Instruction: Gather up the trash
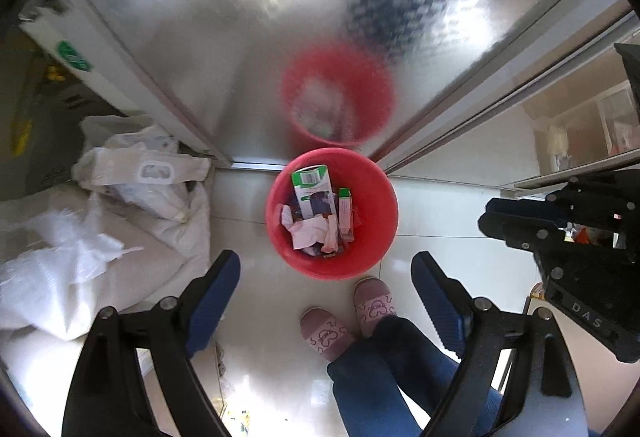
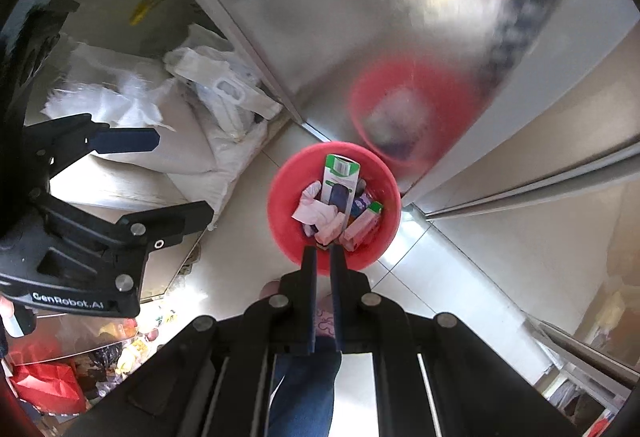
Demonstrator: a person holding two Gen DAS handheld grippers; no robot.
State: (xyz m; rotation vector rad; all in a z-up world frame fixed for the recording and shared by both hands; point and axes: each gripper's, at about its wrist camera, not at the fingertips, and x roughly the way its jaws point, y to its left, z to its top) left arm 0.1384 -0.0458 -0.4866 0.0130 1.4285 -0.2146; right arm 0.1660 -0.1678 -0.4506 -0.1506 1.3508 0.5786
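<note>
Left wrist view, left gripper (image 1: 326,269) fingers spread, pointing down over red bin (image 1: 376,193)

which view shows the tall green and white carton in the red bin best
The left wrist view: the tall green and white carton stands unobstructed in the round red plastic bin. The right wrist view shows it too, tilted, just beyond that gripper's fingertips.

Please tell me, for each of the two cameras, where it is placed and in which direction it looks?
Left wrist: on the left gripper, looking steeply down at the red bin; open fingers, slippers, jeans and the right gripper show.
Right wrist: on the right gripper, looking down at the same bin; shut fingers, jeans and the left gripper show.
Shared: bin, carton, white bags, metal door.
</note>
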